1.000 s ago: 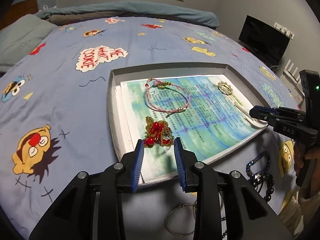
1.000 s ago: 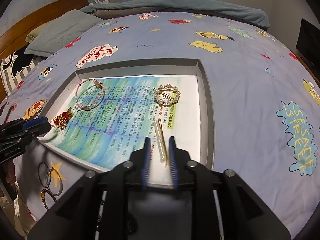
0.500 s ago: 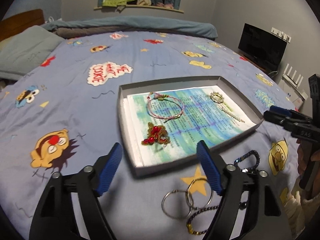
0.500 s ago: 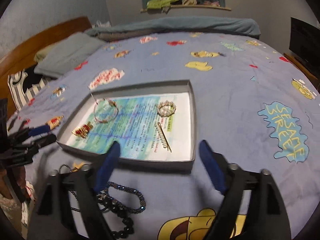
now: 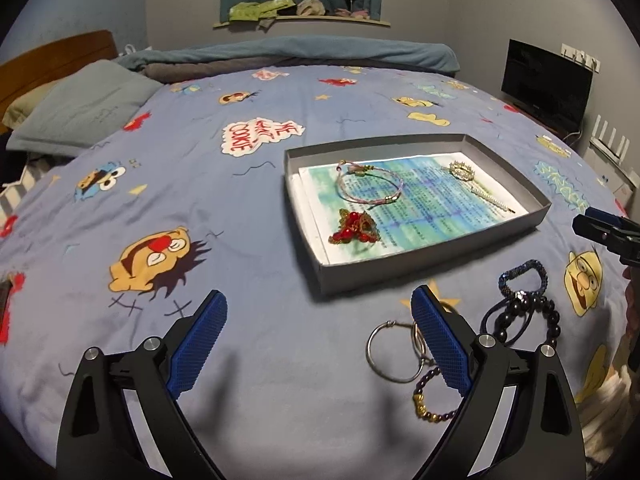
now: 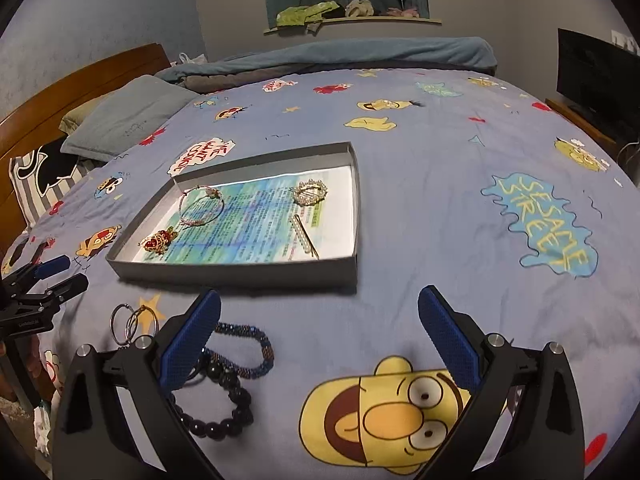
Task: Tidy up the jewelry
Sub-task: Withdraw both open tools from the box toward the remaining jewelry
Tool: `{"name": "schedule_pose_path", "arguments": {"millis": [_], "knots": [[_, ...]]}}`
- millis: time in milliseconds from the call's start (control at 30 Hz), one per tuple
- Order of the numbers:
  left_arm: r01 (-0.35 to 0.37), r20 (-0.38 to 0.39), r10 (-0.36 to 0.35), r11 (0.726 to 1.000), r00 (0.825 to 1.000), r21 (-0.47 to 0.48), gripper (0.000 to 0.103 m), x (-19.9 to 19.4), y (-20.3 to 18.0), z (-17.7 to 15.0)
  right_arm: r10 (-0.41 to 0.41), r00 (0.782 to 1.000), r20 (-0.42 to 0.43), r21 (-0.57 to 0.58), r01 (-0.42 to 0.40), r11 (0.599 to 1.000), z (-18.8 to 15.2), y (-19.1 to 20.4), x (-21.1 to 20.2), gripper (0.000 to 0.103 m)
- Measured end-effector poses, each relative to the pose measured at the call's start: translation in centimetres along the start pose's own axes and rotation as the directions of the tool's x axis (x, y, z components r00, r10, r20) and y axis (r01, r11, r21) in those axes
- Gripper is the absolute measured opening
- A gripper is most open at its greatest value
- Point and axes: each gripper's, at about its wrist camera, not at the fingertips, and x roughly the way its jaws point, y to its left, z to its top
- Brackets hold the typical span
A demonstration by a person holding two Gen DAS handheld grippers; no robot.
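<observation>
Bed (image 5: 248,264) with cartoon print sheet fills both views; grey tray (image 5: 424,258) sits on it, paper-lined, at 12 o'clock from the left gripper (image 5: 320,336), 11 o'clock from the right gripper (image 6: 320,332). In the tray, 4 pieces: pink cord bracelet (image 5: 368,186) toward the far left, red bead brooch (image 5: 354,232) near left, pearl ring clip (image 6: 309,193) far right, pearl hairpin (image 6: 305,237) near right. Still loose on the sheet, just in front of the tray: black bead bracelet (image 6: 224,404), dark blue woven bracelet (image 6: 252,346), 2 silver hoops (image 5: 394,350), small dark bead bracelet with gold charm (image 5: 430,400). Both grippers: jaws have just been opening, now spread wide, nothing between them. Hoops lie at 3 o'clock, touching or just behind the left gripper's right jaw; black beads partly under the right gripper's left jaw. Handling guess: all light. Bead strands floppy, will sag and swing, pinch across 1 big bead or a bunched section. Hoops stiff, thin, slippery, flat on soft sheet; press down and pinch across the wire rim.
</observation>
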Motion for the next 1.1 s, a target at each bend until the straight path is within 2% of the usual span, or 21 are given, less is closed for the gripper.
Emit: {"name": "schedule_pose_path", "arguments": {"millis": [333,800,1100], "knots": [[0.006,-0.032,-0.006,1.000,0.999,-0.005,0.093,-0.2,0.1,-1.6,-0.003,1.000,-0.011,-0.004,0.003,1.000,-1.5,-0.1,-0.5,0.098],[0.009,-0.116,-0.007,1.000,0.993,0.019,0.093,2.5,-0.9,-4.0,0.011,0.998,-0.059,-0.062,-0.015,0.998,-4.5,1.2,-0.2,0.098],[0.034,-0.106,-0.029,0.999,0.994,0.042,0.093,2.3,-1.4,-4.5,0.031,0.995,-0.094,-0.090,-0.040,0.995,-6.0,1.9,0.2,0.098]]}}
